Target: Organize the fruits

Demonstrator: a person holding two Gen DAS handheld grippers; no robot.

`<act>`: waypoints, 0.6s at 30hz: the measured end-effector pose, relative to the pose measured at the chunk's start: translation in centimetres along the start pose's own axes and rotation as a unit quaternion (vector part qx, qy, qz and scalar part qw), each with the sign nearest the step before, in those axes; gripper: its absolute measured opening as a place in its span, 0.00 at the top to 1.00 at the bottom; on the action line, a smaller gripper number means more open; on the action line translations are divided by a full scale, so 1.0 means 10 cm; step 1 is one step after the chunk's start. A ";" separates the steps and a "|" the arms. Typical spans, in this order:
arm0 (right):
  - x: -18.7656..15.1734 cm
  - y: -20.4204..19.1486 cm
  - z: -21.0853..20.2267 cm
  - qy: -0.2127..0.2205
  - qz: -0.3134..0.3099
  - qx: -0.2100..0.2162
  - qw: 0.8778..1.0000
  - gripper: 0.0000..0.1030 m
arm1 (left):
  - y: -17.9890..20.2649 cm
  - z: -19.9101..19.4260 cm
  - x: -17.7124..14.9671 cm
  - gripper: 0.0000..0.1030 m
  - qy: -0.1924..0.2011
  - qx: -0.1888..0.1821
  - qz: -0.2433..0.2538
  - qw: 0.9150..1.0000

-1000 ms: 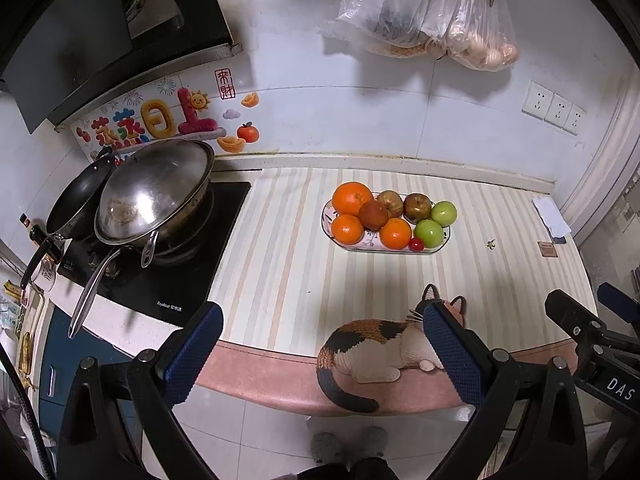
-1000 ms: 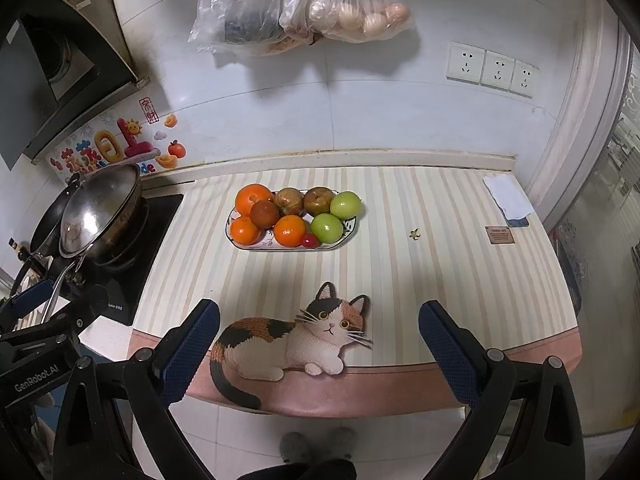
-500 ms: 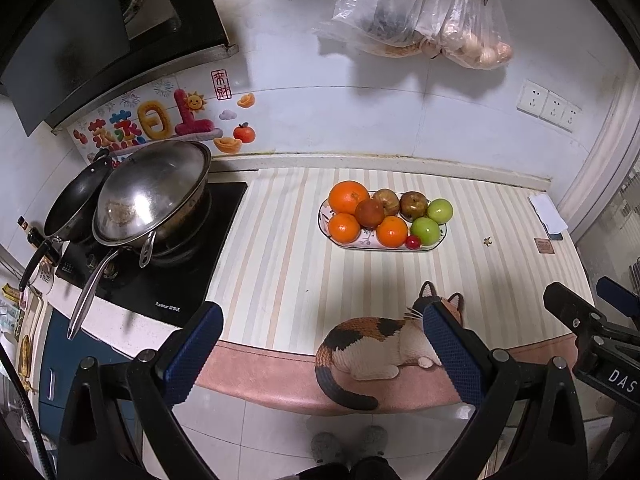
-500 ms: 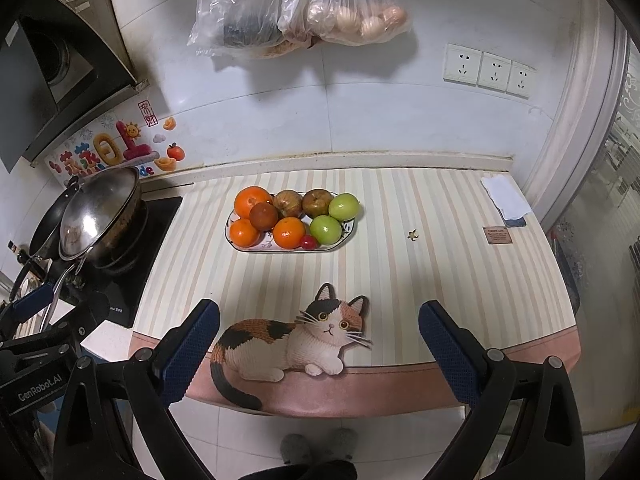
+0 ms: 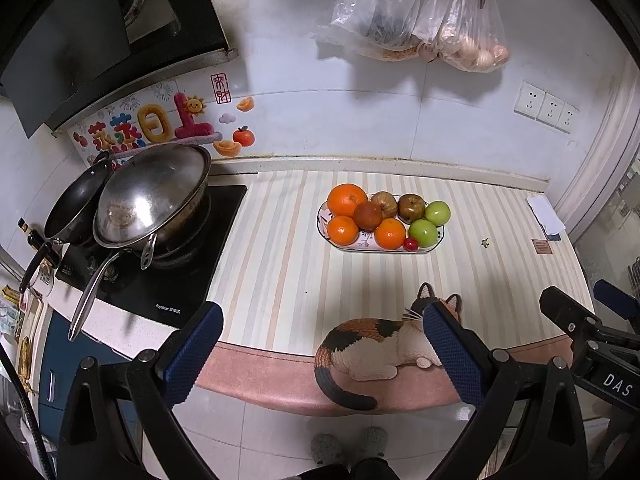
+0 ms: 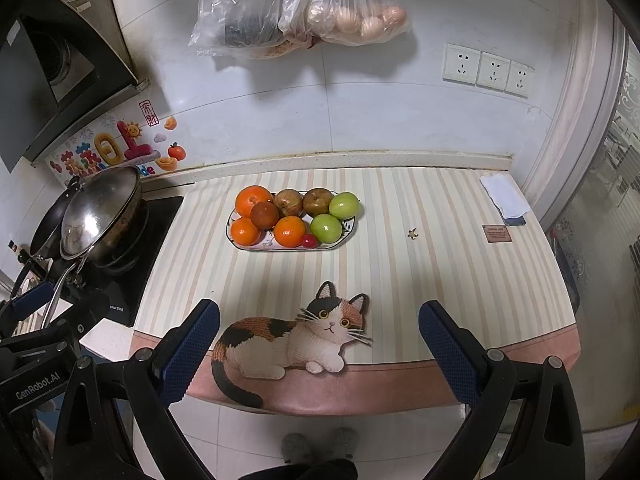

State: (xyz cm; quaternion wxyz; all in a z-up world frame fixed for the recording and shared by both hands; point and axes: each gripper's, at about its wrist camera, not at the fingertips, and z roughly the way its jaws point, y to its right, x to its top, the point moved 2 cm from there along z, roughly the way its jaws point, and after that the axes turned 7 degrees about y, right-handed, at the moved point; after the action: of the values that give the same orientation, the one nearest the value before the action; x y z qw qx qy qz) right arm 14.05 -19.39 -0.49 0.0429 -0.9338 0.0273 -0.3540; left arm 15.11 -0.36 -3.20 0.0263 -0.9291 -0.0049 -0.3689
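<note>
An oval patterned plate (image 5: 434, 245) (image 6: 349, 229) stands on the striped counter and holds several fruits: three oranges (image 5: 346, 199) (image 6: 253, 200), a dark red fruit (image 5: 367, 216), two brown fruits (image 5: 411, 207), two green apples (image 5: 423, 232) (image 6: 326, 228) and a small red cherry-like fruit (image 5: 411, 243) (image 6: 308, 241). My left gripper (image 5: 320, 332) is open and empty, held before the counter's front edge. My right gripper (image 6: 319, 330) is open and empty, also at the front edge, well short of the plate.
A cat-shaped mat (image 6: 296, 336) lies at the counter's front edge. A steel wok (image 5: 154, 198) and a black pan (image 5: 76, 206) sit on the cooktop at left. Bags (image 6: 304, 4) hang on the wall. A folded cloth (image 6: 505, 196) lies far right.
Both views have shifted very slightly; the plate sits a touch higher and to the left. Both grippers stay open, and nothing on the counter has moved.
</note>
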 end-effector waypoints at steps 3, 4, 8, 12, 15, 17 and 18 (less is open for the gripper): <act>0.01 0.00 0.00 0.001 -0.001 0.000 1.000 0.01 | 0.00 -0.03 0.02 0.00 0.001 -0.002 -0.001 1.000; 0.01 0.00 0.01 0.000 -0.001 0.001 1.000 0.01 | 0.00 -0.04 0.03 0.00 0.001 -0.002 -0.001 1.000; 0.01 0.01 0.00 0.000 -0.001 0.001 1.000 0.01 | 0.01 -0.05 0.03 0.00 0.001 -0.002 -0.002 1.000; 0.01 0.01 0.01 0.001 -0.002 0.001 1.000 0.01 | 0.01 -0.04 0.02 0.00 0.001 -0.001 0.000 1.000; 0.01 0.01 0.00 0.001 -0.003 0.001 1.000 0.01 | 0.01 -0.05 0.03 0.00 0.001 -0.003 -0.001 1.000; 0.01 0.01 0.00 0.001 -0.002 0.001 1.000 0.01 | 0.01 -0.05 0.03 0.00 0.001 -0.003 -0.001 1.000; 0.00 0.01 -0.01 0.001 -0.001 0.001 1.000 0.01 | 0.01 -0.06 0.03 0.00 0.001 -0.004 -0.002 1.000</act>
State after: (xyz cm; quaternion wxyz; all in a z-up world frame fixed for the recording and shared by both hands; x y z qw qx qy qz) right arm 13.97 -19.55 -0.40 0.0431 -0.9334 0.0260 -0.3552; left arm 14.96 -0.50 -2.59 0.0223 -0.9290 -0.0054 -0.3694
